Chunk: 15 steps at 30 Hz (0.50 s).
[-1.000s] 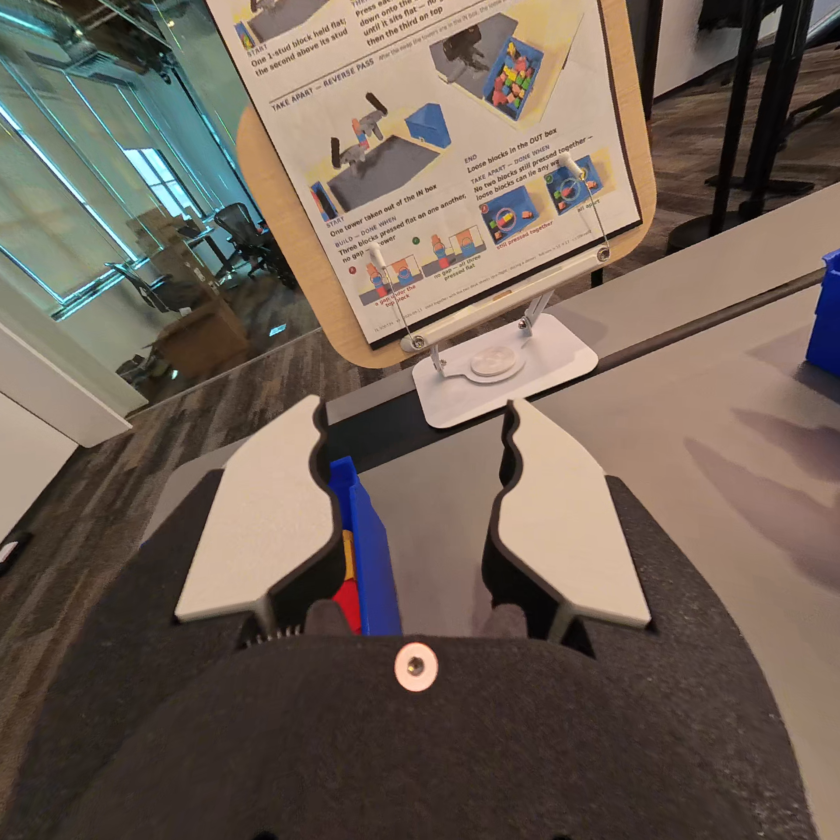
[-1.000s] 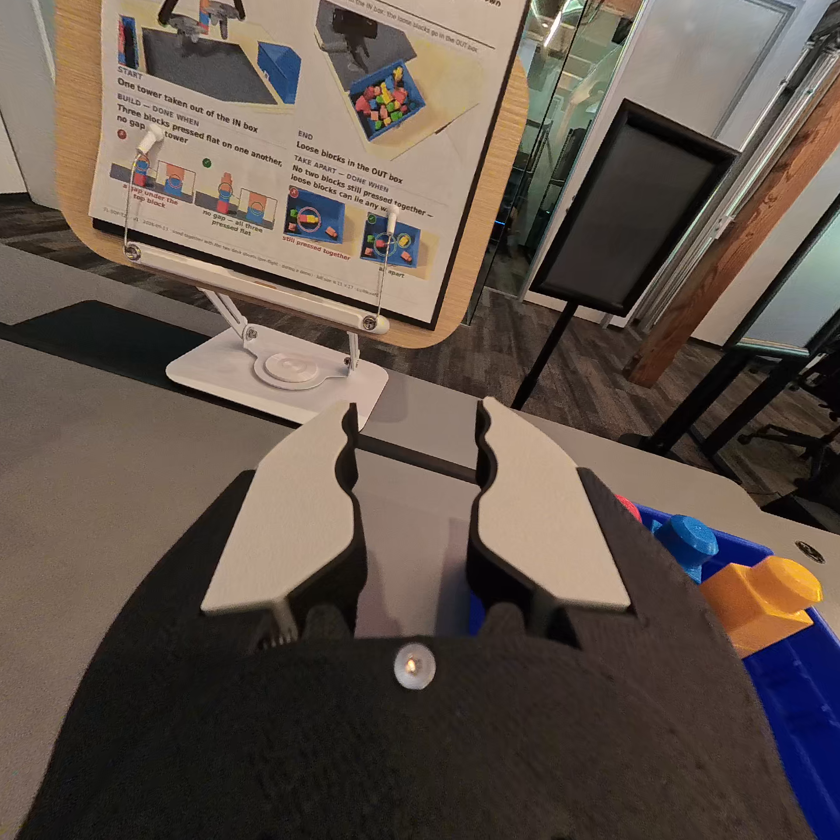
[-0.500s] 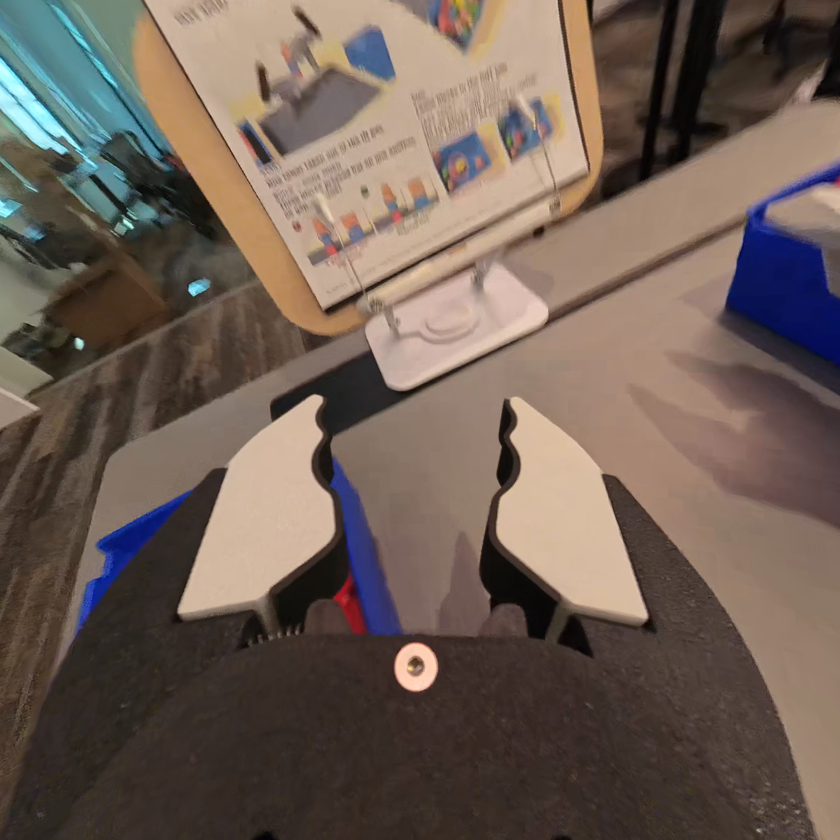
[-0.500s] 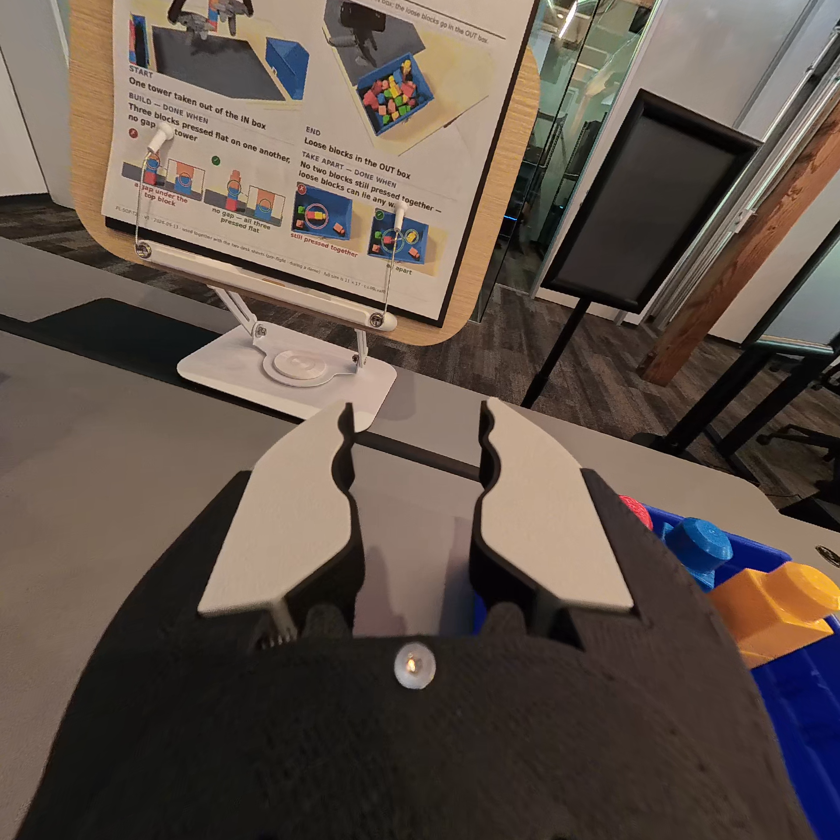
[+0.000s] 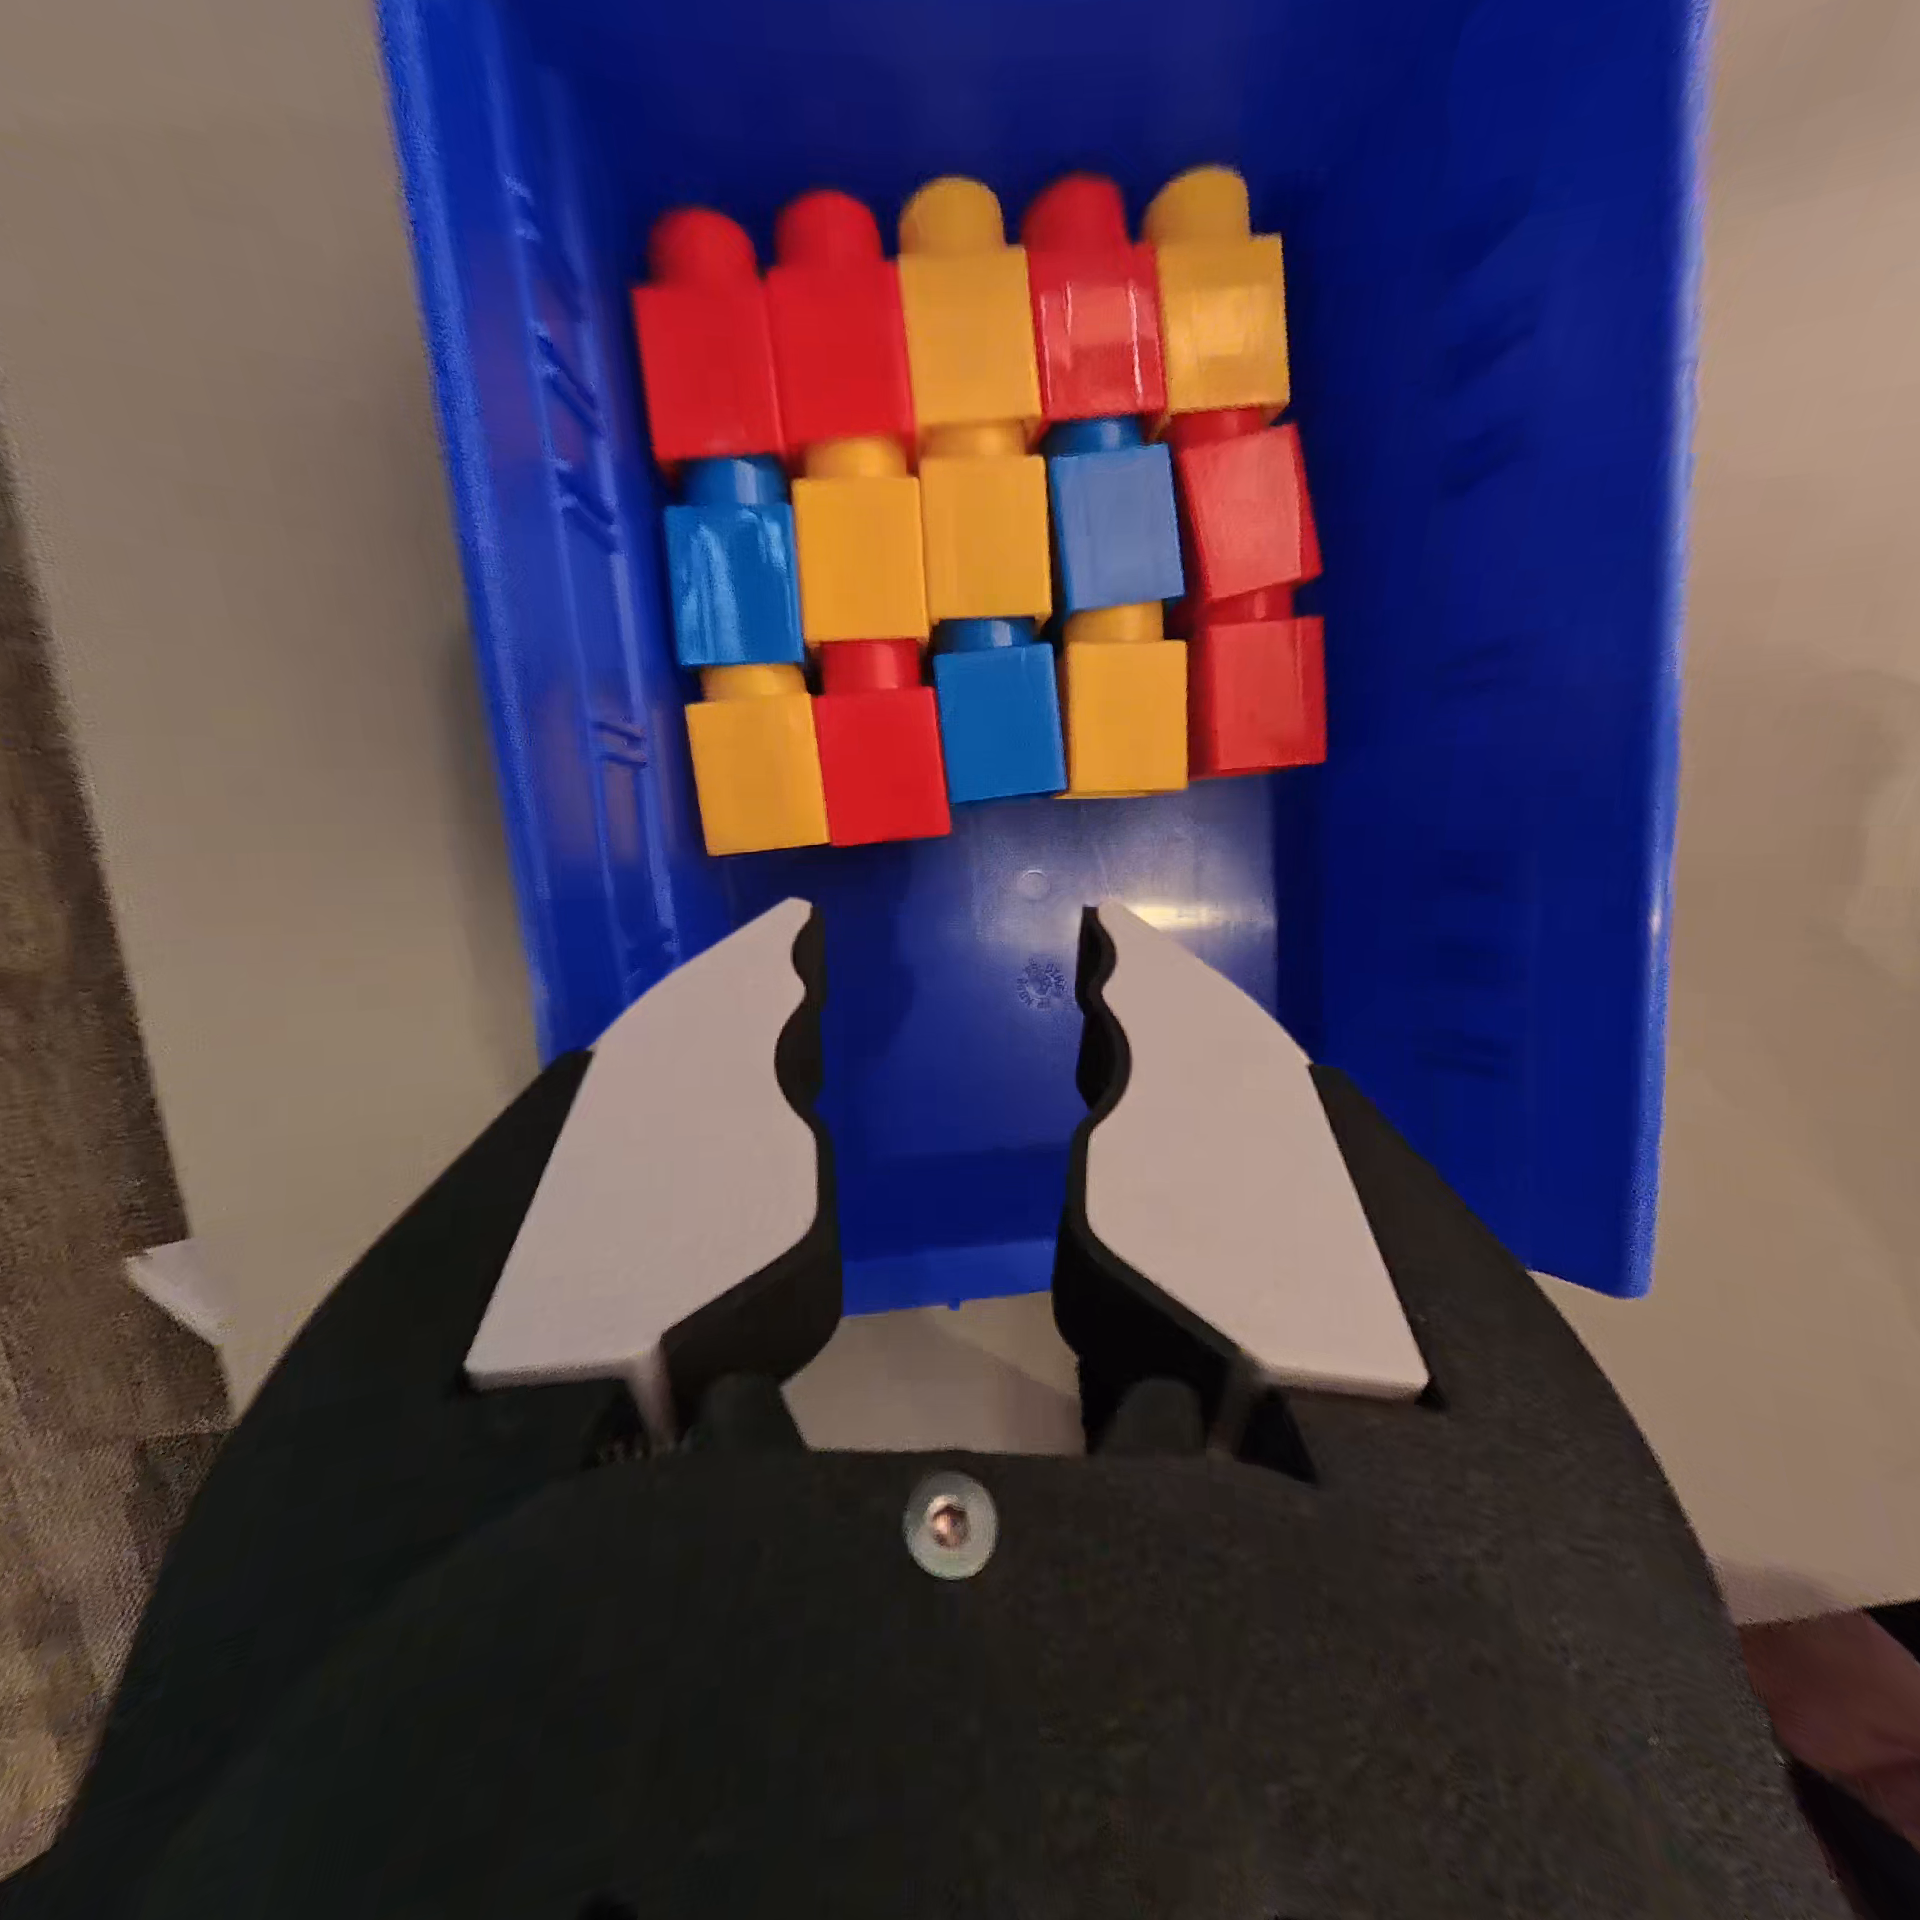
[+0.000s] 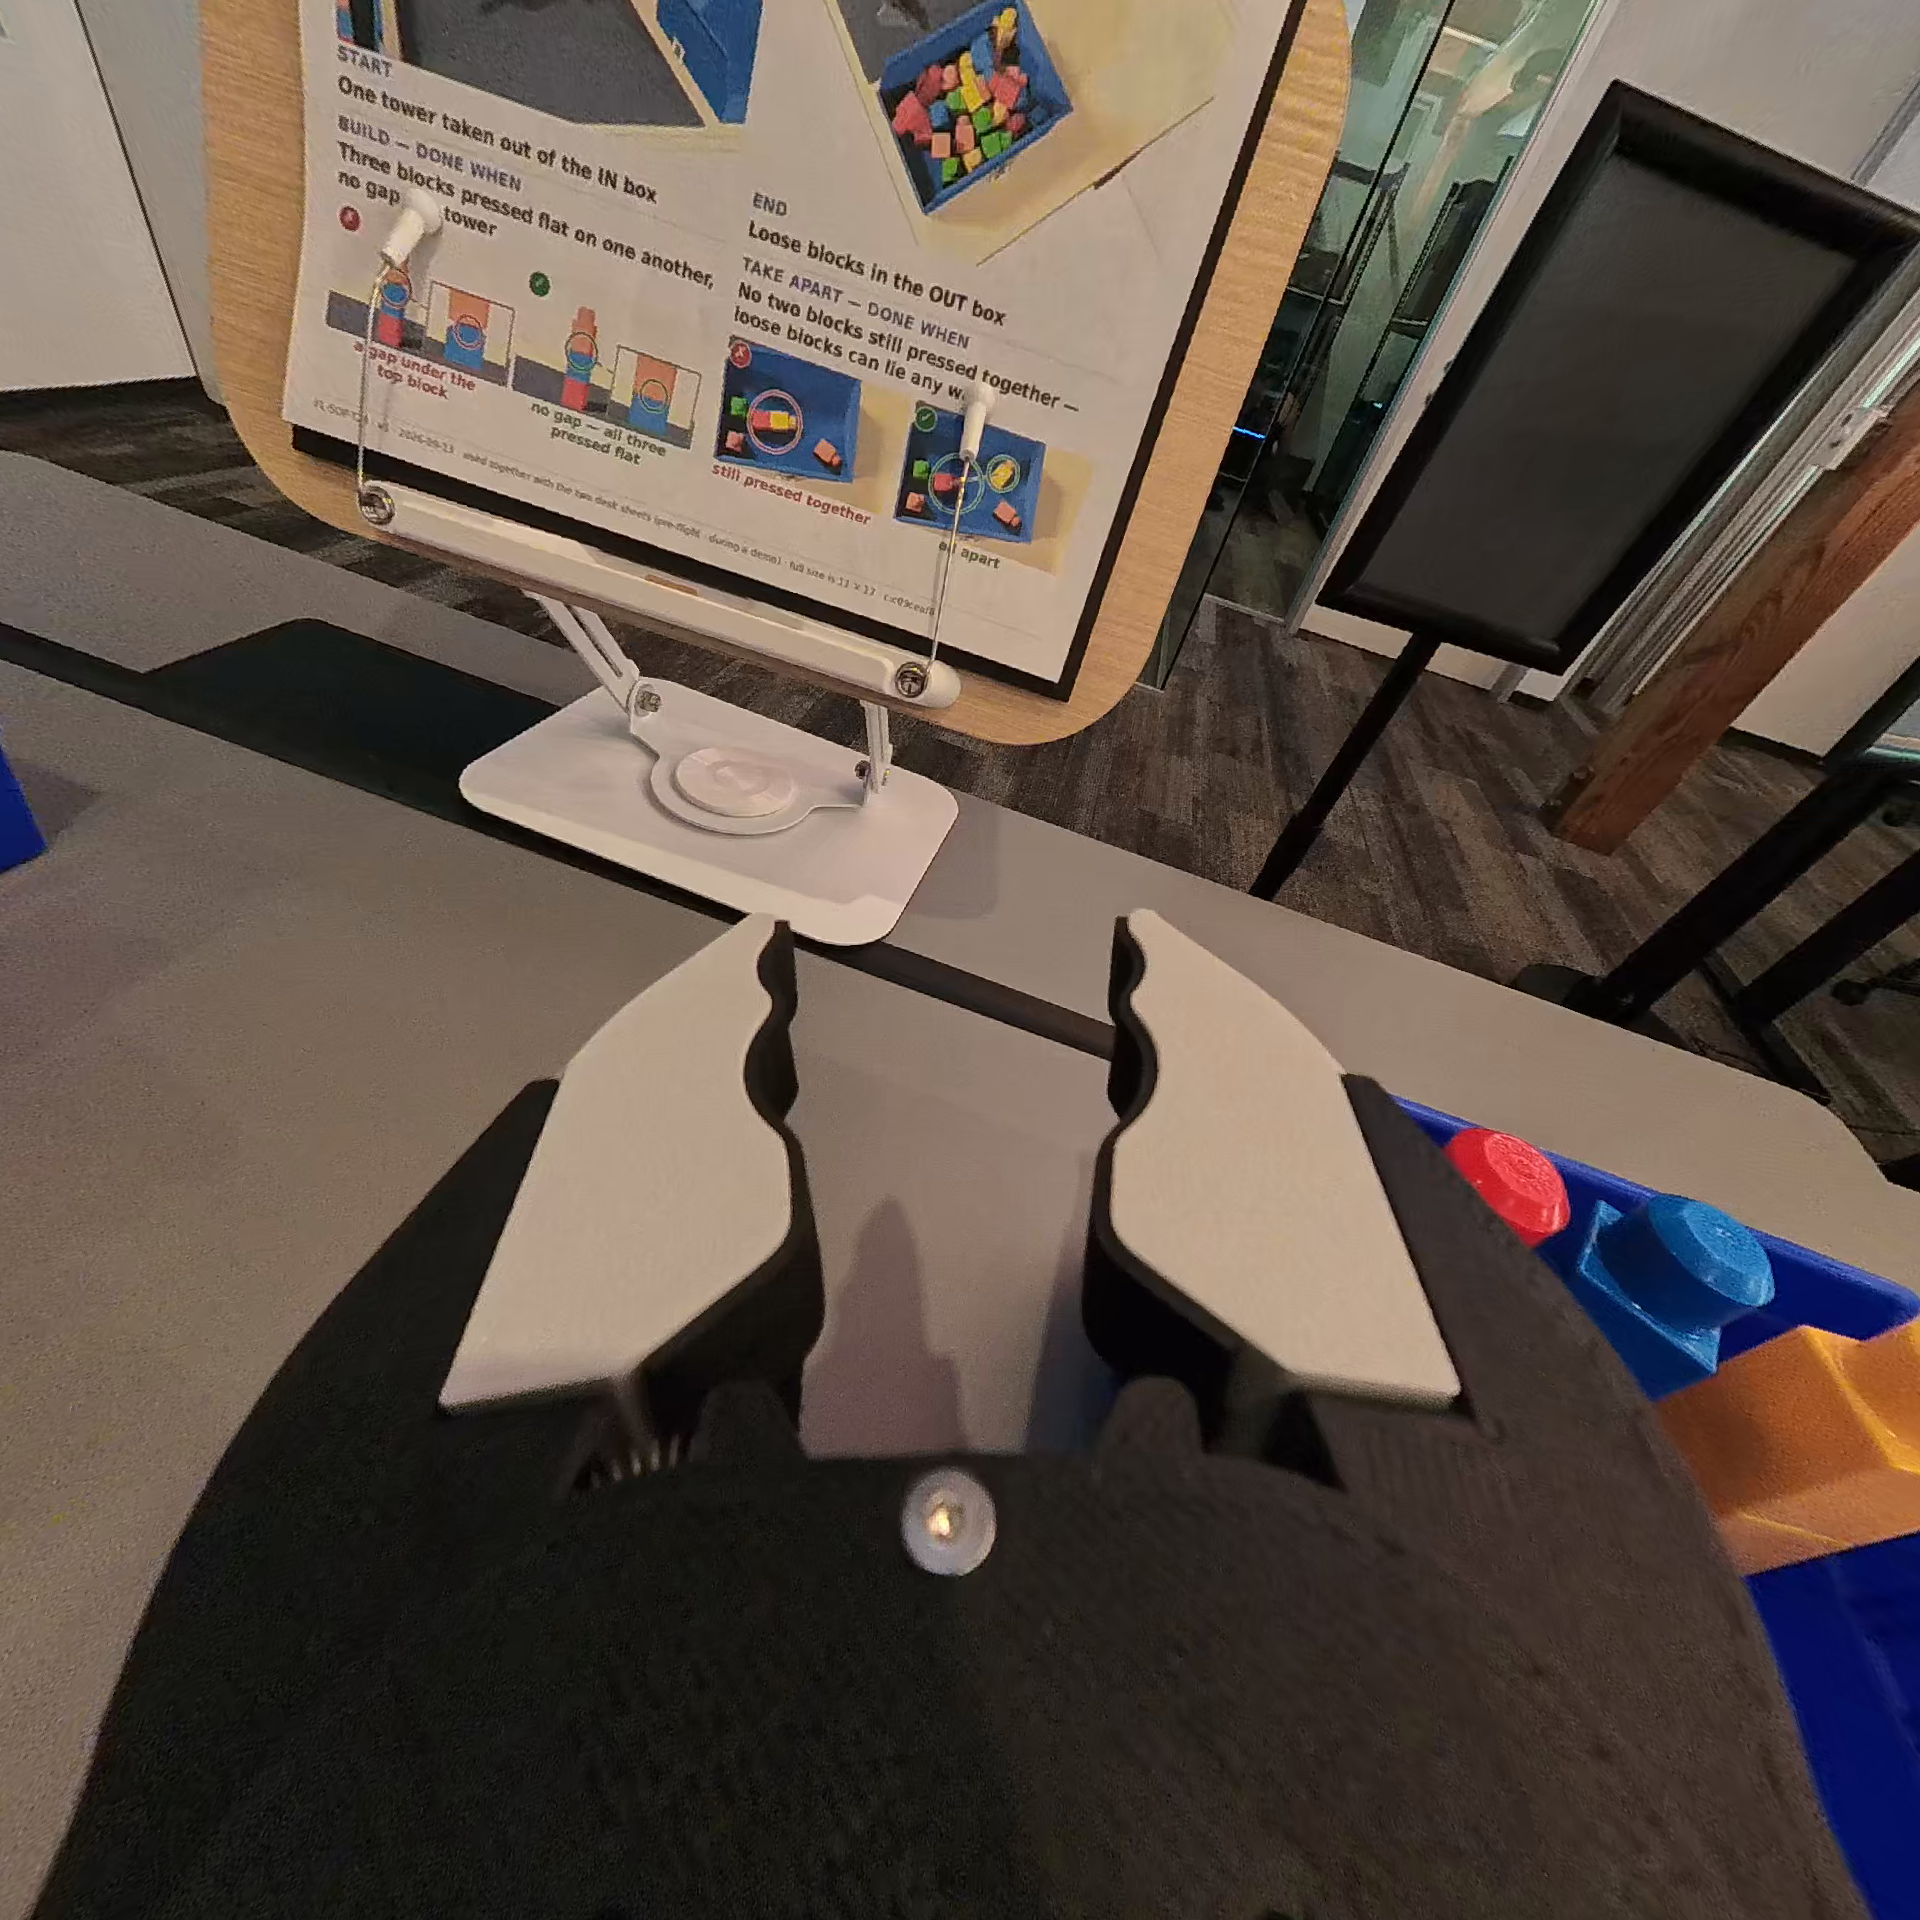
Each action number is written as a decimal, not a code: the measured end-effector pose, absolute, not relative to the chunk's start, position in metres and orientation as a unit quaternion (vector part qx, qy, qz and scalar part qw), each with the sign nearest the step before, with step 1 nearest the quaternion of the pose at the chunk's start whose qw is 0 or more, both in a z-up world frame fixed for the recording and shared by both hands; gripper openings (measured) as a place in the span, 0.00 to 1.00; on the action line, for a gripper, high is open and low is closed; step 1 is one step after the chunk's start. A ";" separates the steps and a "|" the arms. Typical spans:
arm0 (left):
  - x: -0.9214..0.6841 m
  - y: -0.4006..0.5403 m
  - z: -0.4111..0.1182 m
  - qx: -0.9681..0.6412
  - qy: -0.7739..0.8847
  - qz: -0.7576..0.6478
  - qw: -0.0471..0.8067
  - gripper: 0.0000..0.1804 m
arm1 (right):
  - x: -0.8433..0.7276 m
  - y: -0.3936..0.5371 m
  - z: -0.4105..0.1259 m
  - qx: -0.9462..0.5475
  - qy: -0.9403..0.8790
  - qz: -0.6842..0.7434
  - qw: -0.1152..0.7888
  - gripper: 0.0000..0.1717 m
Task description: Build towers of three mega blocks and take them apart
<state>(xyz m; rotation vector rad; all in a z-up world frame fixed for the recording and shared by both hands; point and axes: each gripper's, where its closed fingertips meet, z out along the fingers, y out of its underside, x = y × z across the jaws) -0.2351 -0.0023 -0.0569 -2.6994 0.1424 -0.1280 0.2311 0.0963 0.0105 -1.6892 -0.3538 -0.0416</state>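
In the left wrist view, a blue bin (image 5: 1507,727) holds several three-block towers (image 5: 977,509) lying side by side, in red, yellow and blue. My left gripper (image 5: 948,920) points down over the bin's near, bare floor, just short of the towers, open and empty. In the right wrist view, my right gripper (image 6: 948,935) hovers over the grey table (image 6: 260,1039), open and empty. A second blue bin (image 6: 1860,1621) at the right edge holds loose blocks: a red one (image 6: 1512,1184), a blue one (image 6: 1673,1283) and an orange one (image 6: 1797,1444).
A wooden board with an instruction sheet (image 6: 727,312) stands on a white stand (image 6: 717,810) at the table's far side. A dark strip (image 6: 997,997) runs across the table. A black screen on a pole (image 6: 1621,416) stands beyond the table. Another bin's corner (image 6: 16,821) shows at the left edge. The left gripper's tips are roughly 50 cm from the right gripper's.
My left gripper has swung from facing the instruction board to pointing down into the bin of towers, still open. My right gripper has barely moved, drifting slightly, and stays open.
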 end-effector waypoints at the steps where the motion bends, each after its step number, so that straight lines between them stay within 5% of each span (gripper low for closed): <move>1: -0.232 0.000 -0.065 -0.976 0.057 -0.053 0.204 0.25 | 0.231 0.096 0.010 -0.744 -0.157 -0.018 0.649 0.34; 15: -0.130 0.028 -0.108 -0.952 0.248 -0.099 0.149 0.22 | 0.227 0.100 -0.002 -0.756 -0.172 -0.014 0.631 0.35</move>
